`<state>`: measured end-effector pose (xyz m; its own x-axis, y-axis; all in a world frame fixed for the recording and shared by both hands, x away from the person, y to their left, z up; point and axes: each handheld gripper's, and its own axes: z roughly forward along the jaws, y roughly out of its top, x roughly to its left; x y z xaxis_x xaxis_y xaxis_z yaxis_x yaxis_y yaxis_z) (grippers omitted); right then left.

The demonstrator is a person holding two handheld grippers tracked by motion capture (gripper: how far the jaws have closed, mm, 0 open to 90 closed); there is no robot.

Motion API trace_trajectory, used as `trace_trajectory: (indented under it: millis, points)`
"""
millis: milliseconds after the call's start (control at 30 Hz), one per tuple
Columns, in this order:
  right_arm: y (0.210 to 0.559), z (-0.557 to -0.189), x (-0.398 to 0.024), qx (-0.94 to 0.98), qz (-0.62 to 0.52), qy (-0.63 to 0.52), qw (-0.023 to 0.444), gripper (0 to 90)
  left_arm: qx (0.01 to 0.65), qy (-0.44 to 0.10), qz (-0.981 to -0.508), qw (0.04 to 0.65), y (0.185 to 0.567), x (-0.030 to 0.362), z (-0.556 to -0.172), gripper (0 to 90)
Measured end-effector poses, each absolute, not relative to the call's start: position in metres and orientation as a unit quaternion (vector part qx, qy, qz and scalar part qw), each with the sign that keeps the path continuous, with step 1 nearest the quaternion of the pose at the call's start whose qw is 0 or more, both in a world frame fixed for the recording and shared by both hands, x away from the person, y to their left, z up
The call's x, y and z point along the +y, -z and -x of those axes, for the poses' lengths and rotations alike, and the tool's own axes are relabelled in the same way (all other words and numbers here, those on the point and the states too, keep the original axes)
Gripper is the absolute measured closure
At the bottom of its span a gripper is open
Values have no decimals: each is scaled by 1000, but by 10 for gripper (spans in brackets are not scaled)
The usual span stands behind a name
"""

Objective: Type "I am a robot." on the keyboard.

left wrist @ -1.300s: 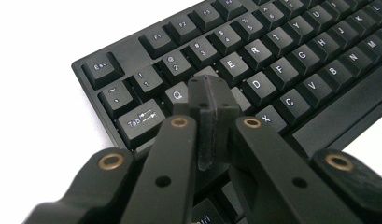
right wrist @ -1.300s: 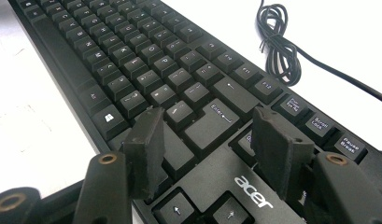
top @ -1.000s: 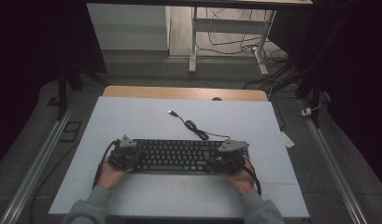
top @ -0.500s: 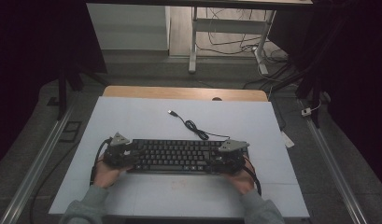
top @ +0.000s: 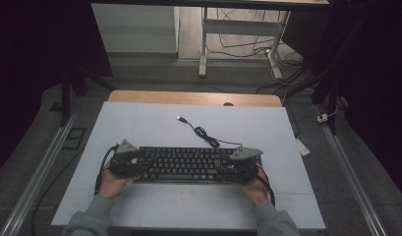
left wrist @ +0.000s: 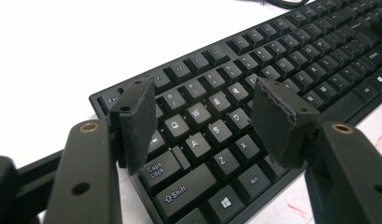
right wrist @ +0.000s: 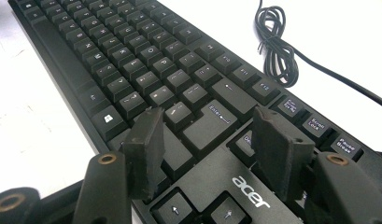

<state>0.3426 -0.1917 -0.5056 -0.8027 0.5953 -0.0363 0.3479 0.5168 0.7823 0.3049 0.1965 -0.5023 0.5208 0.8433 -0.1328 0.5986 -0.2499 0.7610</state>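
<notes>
The keyboard (top: 188,164) is flanked by both grippers, left (left wrist: 205,126) just opened, right (right wrist: 209,149) held wide, nothing gripped. Its coiled cable (right wrist: 277,51) is seen behind; key labels are readable up close.

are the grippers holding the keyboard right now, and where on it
Nothing is held. The left gripper, just opened, hangs over the keyboard at its left end; the right gripper is open over its right end.

L gripper (top: 126,162) at keyboard (top: 188,163) left end: jaws just been opening, now apart over the keys, pads (left wrist: 135,123) clear. R gripper (top: 243,164) at right end: jaws apart, above keys. Both forearms enter from the near side.
</notes>
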Motion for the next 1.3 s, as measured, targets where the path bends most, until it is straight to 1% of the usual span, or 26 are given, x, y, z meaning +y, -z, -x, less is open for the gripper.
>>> trace_trajectory:
  millis: [367,833,1133,1300]
  points:
    - [506,-343,-192,858,-275,-406,153,441,454,-145,-781,404,499,193,-303,366]
    - [506,-343,-192,859,-275,-405,153,440,408,-116,-806,413,494,169,-297,365]
    - [506,-343,-192,857,-275,-407,153,440,376,-100,-828,404,495,153,-294,394]
    - [506,-343,-192,859,-275,-405,153,440,364,-94,-836,400,497,147,-292,440]
